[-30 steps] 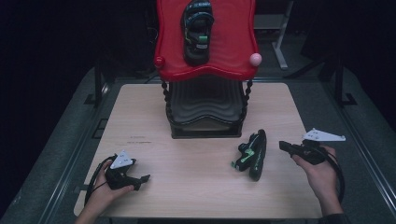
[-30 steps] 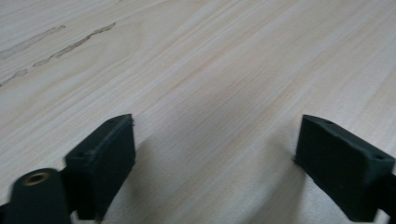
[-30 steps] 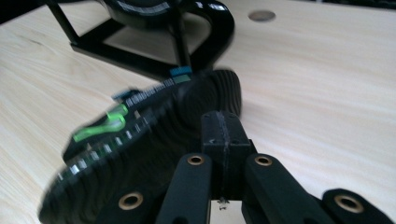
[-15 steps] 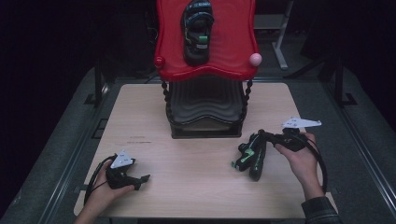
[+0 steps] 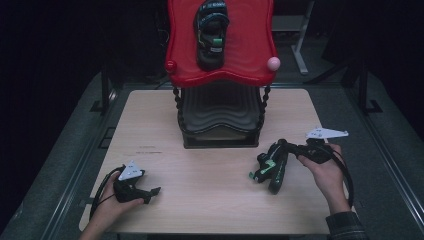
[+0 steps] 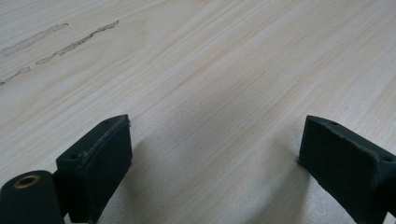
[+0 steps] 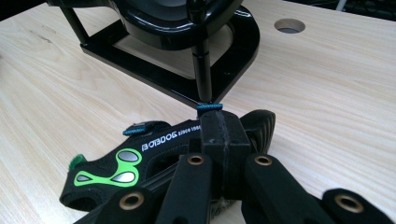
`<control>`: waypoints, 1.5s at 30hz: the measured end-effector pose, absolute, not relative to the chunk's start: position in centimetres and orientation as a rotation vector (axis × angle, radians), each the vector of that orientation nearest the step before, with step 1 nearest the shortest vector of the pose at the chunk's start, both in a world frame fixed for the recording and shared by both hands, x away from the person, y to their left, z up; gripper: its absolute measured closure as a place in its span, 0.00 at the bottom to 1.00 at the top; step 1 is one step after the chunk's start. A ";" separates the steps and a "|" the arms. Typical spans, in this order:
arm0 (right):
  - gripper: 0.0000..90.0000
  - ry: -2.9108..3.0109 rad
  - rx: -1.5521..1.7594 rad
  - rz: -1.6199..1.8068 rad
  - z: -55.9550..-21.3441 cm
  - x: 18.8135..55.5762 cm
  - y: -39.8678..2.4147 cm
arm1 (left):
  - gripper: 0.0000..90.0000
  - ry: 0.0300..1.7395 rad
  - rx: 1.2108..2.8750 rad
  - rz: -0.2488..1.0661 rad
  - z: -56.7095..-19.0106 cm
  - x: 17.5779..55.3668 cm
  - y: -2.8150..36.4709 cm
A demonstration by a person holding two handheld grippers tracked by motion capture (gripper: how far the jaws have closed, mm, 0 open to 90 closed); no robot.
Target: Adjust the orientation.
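My right gripper point(image 5: 286, 146) has moved in from the table's right edge; its jaws now pinch the black-and-green sandal's point(image 5: 270, 167) heel loop, ready to lift. My left gripper point(image 5: 150, 192) rests wide, empty.

The high view hangs above the person's side, looking forward and down over the whole pale wooden table point(image 5: 210, 150). The left gripper view skims low over bare wood, very near. The right gripper view sits close behind the black sandal with green patches point(image 7: 140, 168), facing the glossy black stand base point(image 7: 177, 60); the high view shares both sandal point(image 5: 270, 167) and base point(image 5: 220, 135).
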State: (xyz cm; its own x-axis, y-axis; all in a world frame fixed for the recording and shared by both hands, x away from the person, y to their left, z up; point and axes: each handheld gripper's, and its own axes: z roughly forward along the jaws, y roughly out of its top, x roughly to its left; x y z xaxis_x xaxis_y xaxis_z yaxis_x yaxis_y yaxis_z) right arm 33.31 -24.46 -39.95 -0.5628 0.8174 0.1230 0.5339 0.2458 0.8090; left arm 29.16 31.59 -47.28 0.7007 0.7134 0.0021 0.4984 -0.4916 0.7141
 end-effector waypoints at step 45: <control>1.00 2.184 1.419 1.078 -43.8 30.8 -30.8 | 0.10 0.922 2.193 0.389 -47.3 29.2 31.6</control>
